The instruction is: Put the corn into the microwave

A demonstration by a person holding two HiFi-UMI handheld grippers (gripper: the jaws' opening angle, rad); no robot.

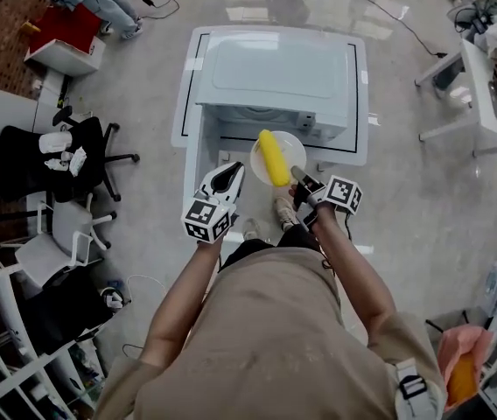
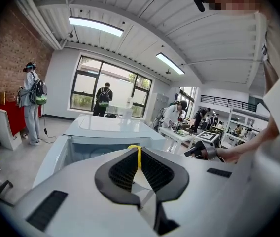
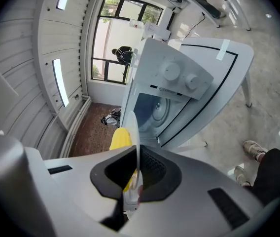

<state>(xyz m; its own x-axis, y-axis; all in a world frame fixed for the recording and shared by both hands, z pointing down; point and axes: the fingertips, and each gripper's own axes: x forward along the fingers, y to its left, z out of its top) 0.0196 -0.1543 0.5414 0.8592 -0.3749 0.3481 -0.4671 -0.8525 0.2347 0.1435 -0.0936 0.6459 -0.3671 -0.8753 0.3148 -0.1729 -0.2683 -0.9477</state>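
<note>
Yellow corn (image 1: pixel 273 157) uppermost, clenched right gripper (image 1: pixel 298 177) on plate (image 1: pixel 293 146) rim for level carrying at table's (image 1: pixel 361 103) near edge; held left gripper (image 1: pixel 231 173) closed, empty.

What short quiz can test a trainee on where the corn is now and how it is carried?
1. True or false: the corn already lies inside the microwave.
2. The right gripper is shut on: A) the corn itself B) the rim of the plate C) nothing.
3. Fill in: the microwave stands on a ____ table.
Key: 1 false; 2 B; 3 white.
</note>
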